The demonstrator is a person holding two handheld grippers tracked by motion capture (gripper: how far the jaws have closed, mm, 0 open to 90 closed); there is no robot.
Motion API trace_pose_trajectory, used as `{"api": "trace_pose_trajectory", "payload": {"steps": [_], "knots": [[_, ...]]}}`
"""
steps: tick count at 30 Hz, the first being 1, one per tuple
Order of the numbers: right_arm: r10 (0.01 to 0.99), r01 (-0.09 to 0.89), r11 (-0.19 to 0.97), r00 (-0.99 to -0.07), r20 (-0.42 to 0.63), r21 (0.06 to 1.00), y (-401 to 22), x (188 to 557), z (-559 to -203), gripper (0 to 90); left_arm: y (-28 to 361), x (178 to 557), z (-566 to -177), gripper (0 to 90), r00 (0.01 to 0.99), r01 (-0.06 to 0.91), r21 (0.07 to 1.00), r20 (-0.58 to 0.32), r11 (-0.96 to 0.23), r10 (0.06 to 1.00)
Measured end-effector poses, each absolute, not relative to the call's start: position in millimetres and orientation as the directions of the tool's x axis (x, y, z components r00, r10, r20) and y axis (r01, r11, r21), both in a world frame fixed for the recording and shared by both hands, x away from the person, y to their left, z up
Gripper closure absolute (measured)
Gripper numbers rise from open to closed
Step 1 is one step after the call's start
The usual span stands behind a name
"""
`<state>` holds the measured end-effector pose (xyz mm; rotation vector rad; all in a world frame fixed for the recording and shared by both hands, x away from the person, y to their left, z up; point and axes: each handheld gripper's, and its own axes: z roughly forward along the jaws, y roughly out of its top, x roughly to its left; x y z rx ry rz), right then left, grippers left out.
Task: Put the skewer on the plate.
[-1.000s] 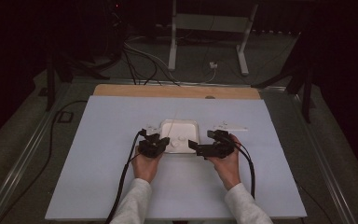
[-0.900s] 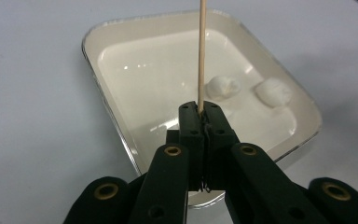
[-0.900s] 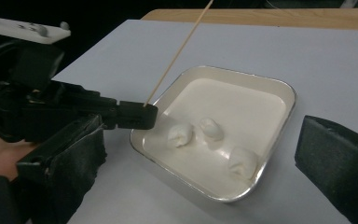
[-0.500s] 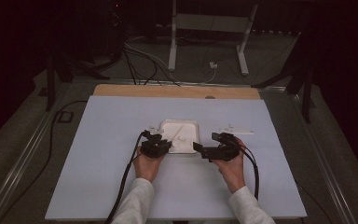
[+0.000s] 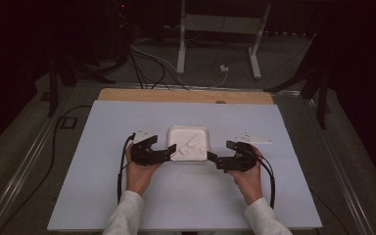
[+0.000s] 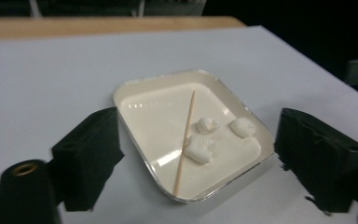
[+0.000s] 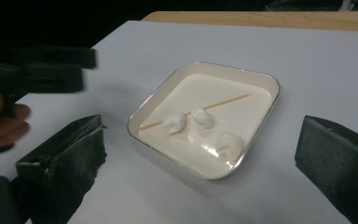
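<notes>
A shallow white tray (image 5: pixel 176 134) lies mid-table. In it a thin wooden skewer (image 6: pixel 185 140) lies diagonally beside three small white lumps (image 6: pixel 200 148). My left gripper (image 5: pixel 170 151) is just off the tray's left edge and points at it. Its jaws have just been opening and now stand wide apart with nothing between them. In the left gripper view the left gripper (image 6: pixel 198 144) frames the tray. My right gripper (image 5: pixel 213 157) is near the tray's right front corner, open and empty. The right gripper view shows the right gripper (image 7: pixel 203 144), the tray (image 7: pixel 158 100) and the skewer (image 7: pixel 223 103).
The tray rests on a pale sheet (image 5: pixel 191 200) that covers the table, with a wooden strip (image 5: pixel 186 95) at the far edge. Beyond it are a metal stand (image 5: pixel 215 44) and cables on the dark floor. The left gripper (image 7: pixel 37 70) shows blurred at the upper left.
My left gripper has drawn back leftward and a little up from the tray, and its jaws have parted. The right hand has hardly moved.
</notes>
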<state>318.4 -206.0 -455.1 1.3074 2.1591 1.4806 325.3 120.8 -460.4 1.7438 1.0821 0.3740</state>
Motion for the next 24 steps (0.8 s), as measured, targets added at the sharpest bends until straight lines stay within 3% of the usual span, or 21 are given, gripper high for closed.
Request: {"api": "trace_pose_trajectory", "payload": {"steps": [6, 16, 24], "knots": [[0.767, 0.511, 0.117, -0.591, 0.250, 0.852, -216.1, 309.7, -451.0, 0.0, 150.0, 300.9, -443.8, 0.6, 0.561, 0.413, 0.902, -0.142, -0.127, 0.816], [0.766, 0.456, 0.174, -0.620, 0.172, 0.873, -245.2, 291.6, -447.4, 0.0, 197.6, 267.0, -441.6, 0.6, 0.571, 0.340, 0.934, -0.116, -0.105, 0.813], [0.786, 0.421, 0.199, -0.608, 0.112, 0.885, -268.7, 277.7, -458.3, 0.0, 223.5, 248.6, -445.0, 0.6, 0.525, 0.322, 0.941, -0.090, -0.100, 0.847]]}}
